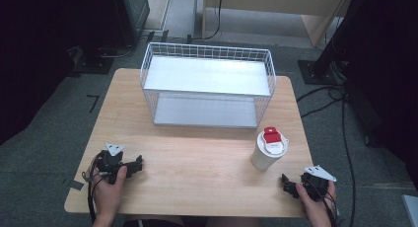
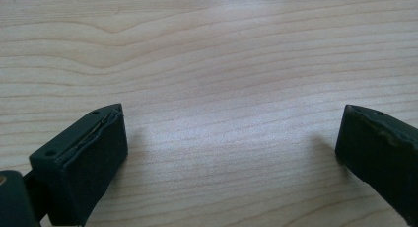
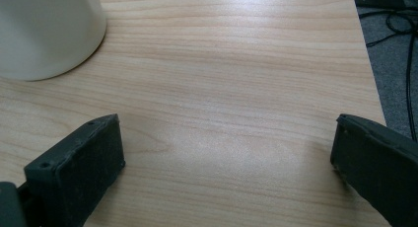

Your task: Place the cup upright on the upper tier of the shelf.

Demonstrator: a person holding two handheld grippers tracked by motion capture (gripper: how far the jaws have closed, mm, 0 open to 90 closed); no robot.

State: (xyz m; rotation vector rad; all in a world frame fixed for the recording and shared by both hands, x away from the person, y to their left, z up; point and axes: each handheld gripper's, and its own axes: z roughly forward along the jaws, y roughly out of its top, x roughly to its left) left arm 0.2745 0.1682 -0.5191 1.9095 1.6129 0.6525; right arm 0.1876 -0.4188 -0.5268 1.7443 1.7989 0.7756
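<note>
Both claws sit parked at the bench's (image 1: 197,158) near corners, likely a ready stance: the left claw (image 1: 139,164) rests low, jaws spread wide over bare wood, empty; the right claw (image 1: 288,183) likewise gapes empty, just beside the white cup (image 1: 268,150) near the right edge. The wire basket (image 1: 207,84) stands along the far edge.

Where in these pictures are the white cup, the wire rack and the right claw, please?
white cup (image 1: 266,154): high view, on its side wall.
wire rack (image 1: 207,76): high view, on its upper shelf.
right claw (image 1: 288,185): high view, between its fingertips.
</note>
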